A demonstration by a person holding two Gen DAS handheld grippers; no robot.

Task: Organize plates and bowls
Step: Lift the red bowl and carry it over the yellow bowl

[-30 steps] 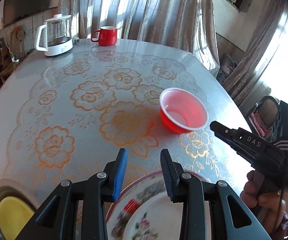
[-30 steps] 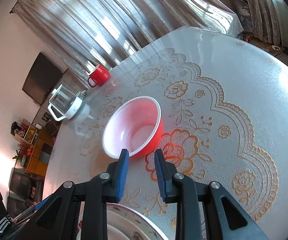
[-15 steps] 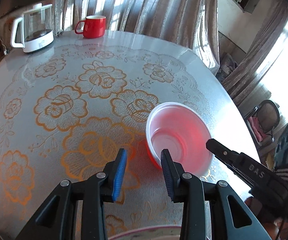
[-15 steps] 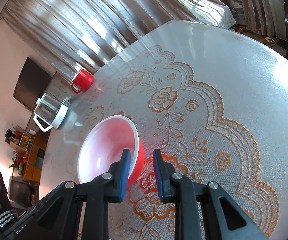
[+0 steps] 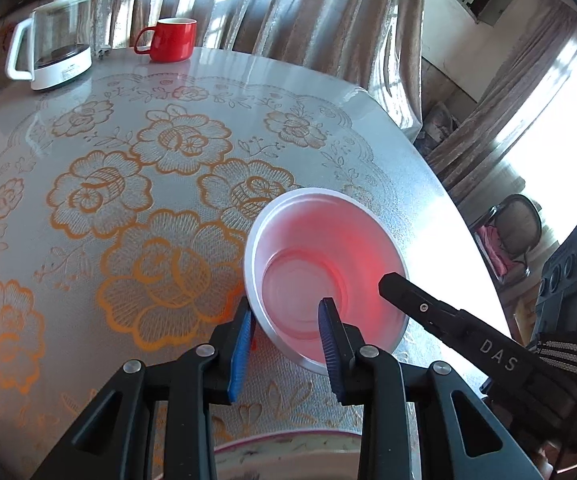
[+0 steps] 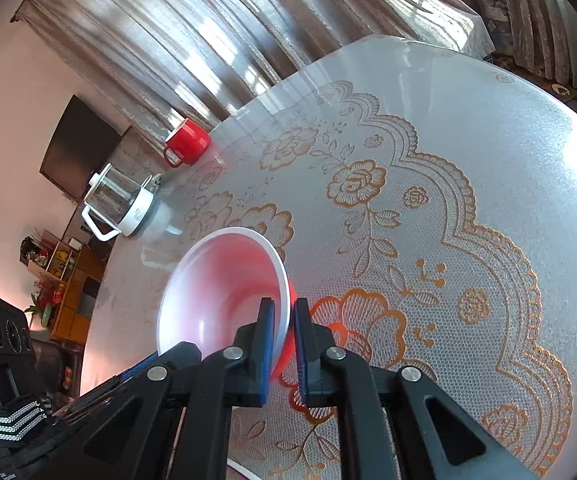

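Observation:
A red plastic bowl with a whitish inside stands on the round table. My left gripper is open, and its blue pads straddle the bowl's near-left rim, one outside and one inside. My right gripper is nearly shut around the bowl's rim at its right side, one pad inside and one outside; the bowl looks tilted there. The right gripper also shows in the left wrist view at the bowl's right edge. The rim of a floral plate shows at the bottom, below my left gripper.
A red mug and a glass kettle stand at the table's far edge. The table has a lace cover with orange flowers. Curtains hang behind. A chair stands off the table's right edge.
My left gripper has moved forward from over the floral plate to the bowl's rim. My right gripper has closed in on the bowl's right rim and narrowed around it.

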